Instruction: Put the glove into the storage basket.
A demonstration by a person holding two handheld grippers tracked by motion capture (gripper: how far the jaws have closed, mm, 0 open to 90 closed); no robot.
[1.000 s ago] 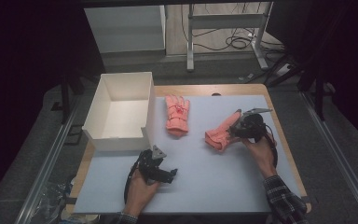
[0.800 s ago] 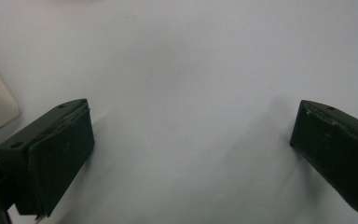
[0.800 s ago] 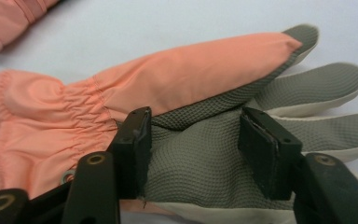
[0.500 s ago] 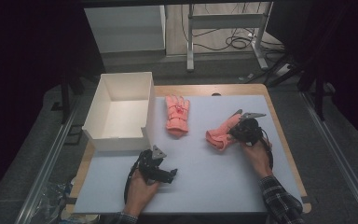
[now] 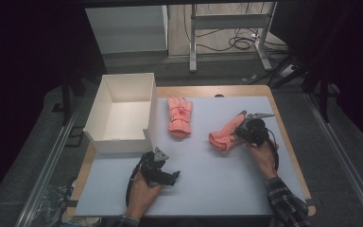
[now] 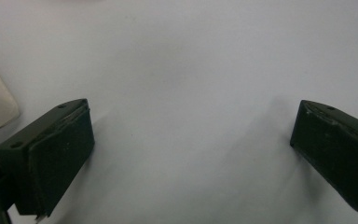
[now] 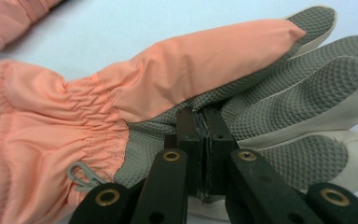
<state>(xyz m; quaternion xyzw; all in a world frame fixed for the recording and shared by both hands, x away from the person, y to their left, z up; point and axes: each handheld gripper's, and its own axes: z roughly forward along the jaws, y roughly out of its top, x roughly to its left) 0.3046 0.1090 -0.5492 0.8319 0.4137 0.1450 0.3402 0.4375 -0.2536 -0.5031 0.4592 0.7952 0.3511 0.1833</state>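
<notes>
A salmon-pink glove (image 5: 223, 135) with a grey textured palm (image 7: 279, 88) lies right of the mat's middle. My right gripper (image 5: 242, 132) is at its finger end. Its jaws have just been closing, and the right gripper (image 7: 200, 116) is now shut on a fold of the grey palm fabric. A second pink glove (image 5: 179, 116) lies flat farther back, beside the white box (image 5: 118, 144); its cuff (image 7: 9, 18) shows at the top left of the right gripper view. My left gripper (image 5: 170, 177) rests low on the mat near the front. The left gripper (image 6: 191, 154) is open, with bare mat between its jaws.
The open white box has nothing inside and stands at the mat's back left corner. A pale blue mat (image 5: 208, 184) covers the wooden table (image 5: 290, 142). Beyond the table are a metal frame (image 5: 227, 21) and floor cables (image 5: 241, 42).
The right forearm has swung slightly to the left while its gripper stays at the glove. The left hand, both gloves and the box have not moved.
</notes>
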